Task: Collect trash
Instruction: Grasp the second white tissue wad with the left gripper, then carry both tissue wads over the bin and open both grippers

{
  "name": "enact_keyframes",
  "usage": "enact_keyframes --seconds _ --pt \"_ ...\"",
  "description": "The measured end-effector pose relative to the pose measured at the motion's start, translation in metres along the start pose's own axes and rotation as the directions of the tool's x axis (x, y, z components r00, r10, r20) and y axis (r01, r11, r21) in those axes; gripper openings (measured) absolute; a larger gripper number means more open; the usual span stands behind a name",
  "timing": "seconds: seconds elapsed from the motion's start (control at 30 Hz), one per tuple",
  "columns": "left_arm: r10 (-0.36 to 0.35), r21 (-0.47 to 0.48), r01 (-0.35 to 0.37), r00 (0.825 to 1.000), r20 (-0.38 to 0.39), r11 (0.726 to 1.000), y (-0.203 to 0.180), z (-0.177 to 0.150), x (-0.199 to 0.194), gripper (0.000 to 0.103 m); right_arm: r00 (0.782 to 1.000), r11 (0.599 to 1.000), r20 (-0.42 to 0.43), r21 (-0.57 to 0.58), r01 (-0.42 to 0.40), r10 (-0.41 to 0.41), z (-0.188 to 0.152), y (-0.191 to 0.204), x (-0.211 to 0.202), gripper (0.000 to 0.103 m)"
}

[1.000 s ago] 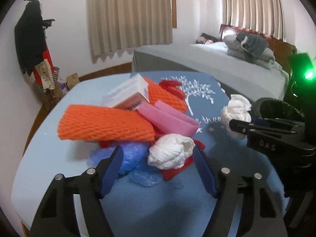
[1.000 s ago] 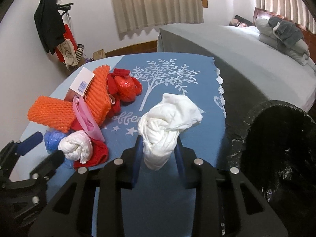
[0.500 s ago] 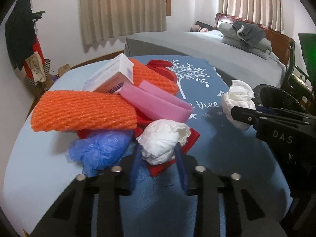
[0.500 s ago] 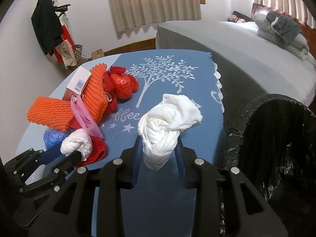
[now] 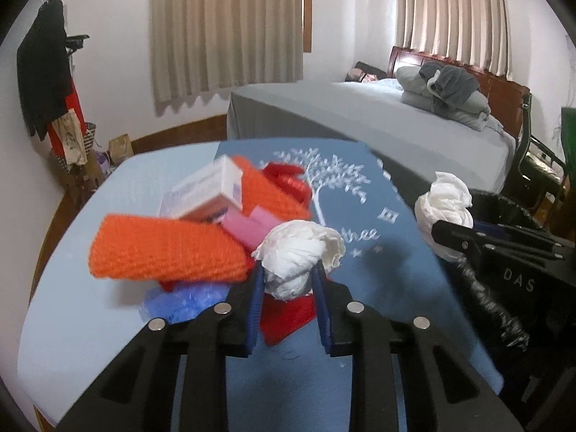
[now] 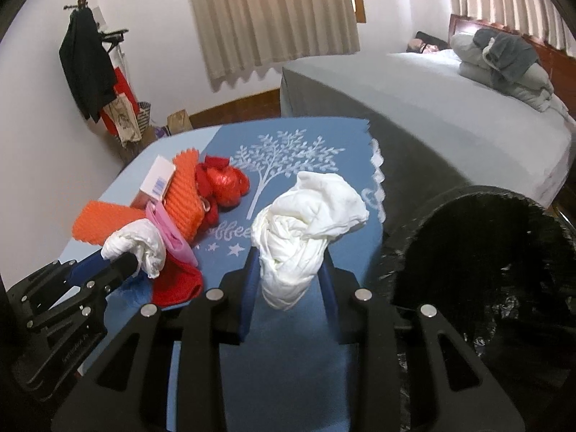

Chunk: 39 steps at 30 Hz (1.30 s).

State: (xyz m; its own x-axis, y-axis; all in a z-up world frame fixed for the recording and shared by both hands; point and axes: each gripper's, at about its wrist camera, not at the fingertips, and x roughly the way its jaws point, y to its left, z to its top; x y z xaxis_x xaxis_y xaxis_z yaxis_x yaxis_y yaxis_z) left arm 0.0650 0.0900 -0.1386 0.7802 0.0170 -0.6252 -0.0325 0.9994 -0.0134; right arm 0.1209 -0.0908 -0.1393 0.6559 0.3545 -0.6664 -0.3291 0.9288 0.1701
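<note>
My left gripper (image 5: 288, 280) is shut on a crumpled white tissue wad (image 5: 300, 252) and holds it above the trash pile; it also shows in the right wrist view (image 6: 138, 248). My right gripper (image 6: 291, 280) is shut on a larger white tissue wad (image 6: 306, 223), held over the blue table beside the black-lined trash bin (image 6: 478, 273). That wad also shows in the left wrist view (image 5: 444, 201). On the table lie orange foam nets (image 5: 165, 252), a white and brown box (image 5: 207, 187), a pink wrapper (image 5: 248, 228), red scraps (image 6: 225, 181) and a blue plastic bag (image 5: 183, 300).
The blue table (image 6: 295, 360) has a white tree print (image 6: 284, 154). A grey bed (image 6: 450, 100) stands behind the bin. A coat rack with dark clothes (image 6: 90, 64) stands at the far left wall. Curtains hang at the back.
My left gripper closed on the small white wad and lifted it off the pile. My right gripper kept its hold on the large wad and shifted a little toward the bin.
</note>
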Motion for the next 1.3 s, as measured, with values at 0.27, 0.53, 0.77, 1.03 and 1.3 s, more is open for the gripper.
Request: enact_keyframes --seconds 0.27,0.53,0.77,1.03,1.3 --pt "-0.02 0.03 0.019 0.999 0.037 0.999 -0.023 0.026 -0.015 0.026 0.997 0.999 0.074 0.026 0.025 -0.027 0.013 -0.015 -0.042 0.032" --pt "-0.08 0.06 0.076 0.994 0.08 0.995 -0.052 0.045 -0.027 0.026 0.989 0.997 0.13 0.052 0.062 -0.069 0.019 -0.036 -0.076 0.032" --pt "-0.149 0.105 0.139 0.984 0.099 0.985 -0.085 0.055 -0.029 0.026 0.981 0.99 0.146 0.09 0.112 -0.125 0.014 -0.062 -0.098 0.032" --pt "-0.224 0.165 0.207 0.97 0.09 0.964 -0.128 0.061 -0.02 0.026 0.969 0.971 0.136 0.145 0.188 -0.208 0.0 -0.098 -0.113 0.033" --pt "-0.307 0.239 0.288 0.95 0.048 0.927 -0.181 0.059 -0.003 0.026 0.95 0.937 0.096 0.221 0.271 -0.297 -0.022 -0.143 -0.12 0.034"
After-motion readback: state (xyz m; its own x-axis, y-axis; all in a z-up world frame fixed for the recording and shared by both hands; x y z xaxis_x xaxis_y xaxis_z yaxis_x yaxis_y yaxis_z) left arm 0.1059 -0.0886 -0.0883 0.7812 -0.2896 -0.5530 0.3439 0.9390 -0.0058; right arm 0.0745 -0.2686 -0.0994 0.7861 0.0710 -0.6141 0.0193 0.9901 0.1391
